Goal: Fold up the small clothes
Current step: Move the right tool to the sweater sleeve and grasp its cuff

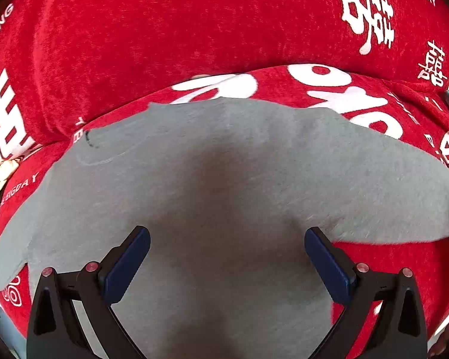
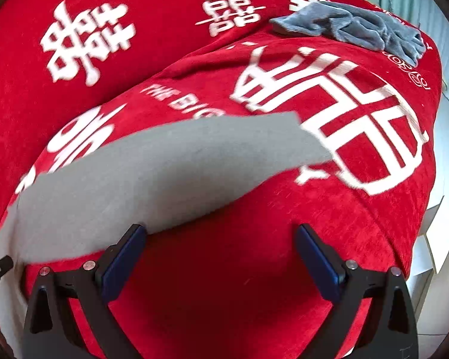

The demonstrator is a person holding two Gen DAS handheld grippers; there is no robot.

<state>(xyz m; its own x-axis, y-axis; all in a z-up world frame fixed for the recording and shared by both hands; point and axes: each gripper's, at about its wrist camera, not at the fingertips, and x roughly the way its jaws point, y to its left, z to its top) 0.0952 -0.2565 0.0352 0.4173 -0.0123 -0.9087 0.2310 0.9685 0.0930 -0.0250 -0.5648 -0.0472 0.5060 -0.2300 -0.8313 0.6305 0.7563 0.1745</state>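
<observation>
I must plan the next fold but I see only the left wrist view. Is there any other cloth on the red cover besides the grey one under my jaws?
Observer: Yes. A blue-grey fluffy cloth lies crumpled at the far right of the red cover.
Operator: Is the right gripper holding something?
Observer: No. The right gripper has open jaws with only red cover between them.
Operator: Is it over the grey garment?
Observer: Only beside it. The grey garment ends at its left finger.

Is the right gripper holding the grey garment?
No: in the right wrist view the right gripper is wide open over the red cover, and the grey garment lies past its fingertips, ungripped.
</observation>
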